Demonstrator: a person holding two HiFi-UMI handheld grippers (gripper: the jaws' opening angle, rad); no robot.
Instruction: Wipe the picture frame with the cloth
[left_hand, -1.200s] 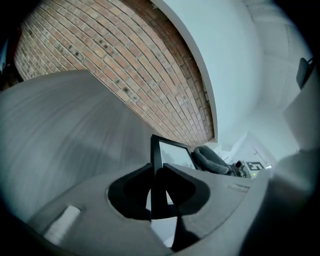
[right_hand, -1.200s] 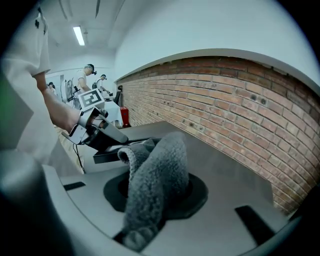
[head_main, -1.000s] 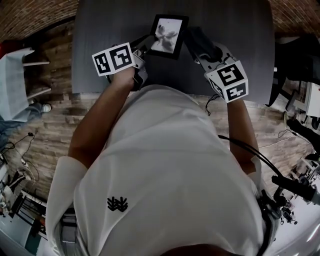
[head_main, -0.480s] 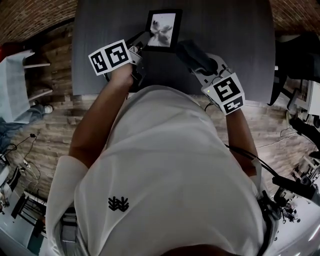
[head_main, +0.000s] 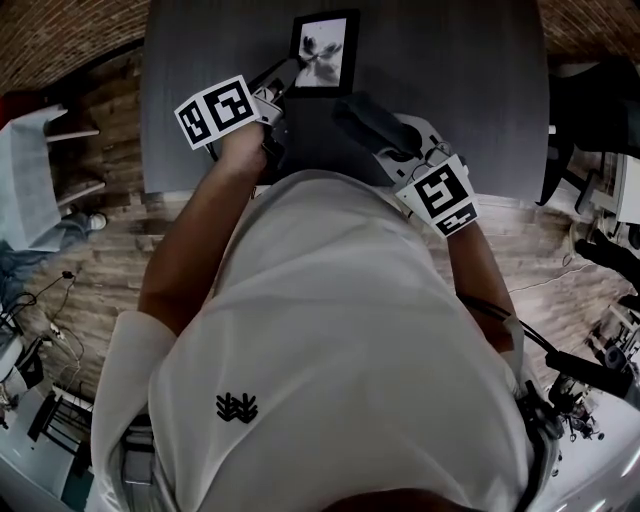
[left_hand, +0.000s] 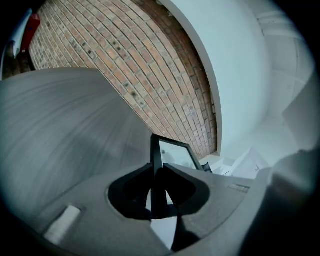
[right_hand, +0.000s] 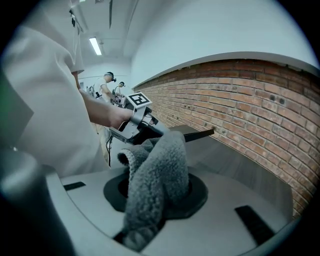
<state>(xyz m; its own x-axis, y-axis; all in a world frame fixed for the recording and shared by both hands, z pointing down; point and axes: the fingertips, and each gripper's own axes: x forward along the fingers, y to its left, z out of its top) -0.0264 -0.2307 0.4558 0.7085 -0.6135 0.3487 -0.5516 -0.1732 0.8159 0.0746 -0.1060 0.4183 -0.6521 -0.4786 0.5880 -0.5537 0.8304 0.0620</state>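
A black picture frame (head_main: 323, 52) with a pale print under glass stands tilted above the grey table (head_main: 460, 80). My left gripper (head_main: 283, 82) is shut on the frame's lower left edge. In the left gripper view that black edge (left_hand: 156, 165) sits between the two jaws, with the glass (left_hand: 176, 152) beyond it. My right gripper (head_main: 372, 122) is shut on a bunched grey fleece cloth (head_main: 362, 115), which hangs just below and right of the frame, apart from it. The cloth (right_hand: 159, 170) hides the right fingertips. The frame (right_hand: 199, 134) and left gripper (right_hand: 136, 122) show beyond it.
The table's near edge runs under both hands. A white shelf unit (head_main: 40, 160) stands on the brick floor at the left. Dark stands and cables (head_main: 590, 370) crowd the right. A brick wall (left_hand: 150, 65) lies past the table. Other people (right_hand: 107, 80) work far off.
The frame has shifted away from me and turned squarer to the head view. My right gripper has drawn the cloth back toward me and leftward, off the frame's right side.
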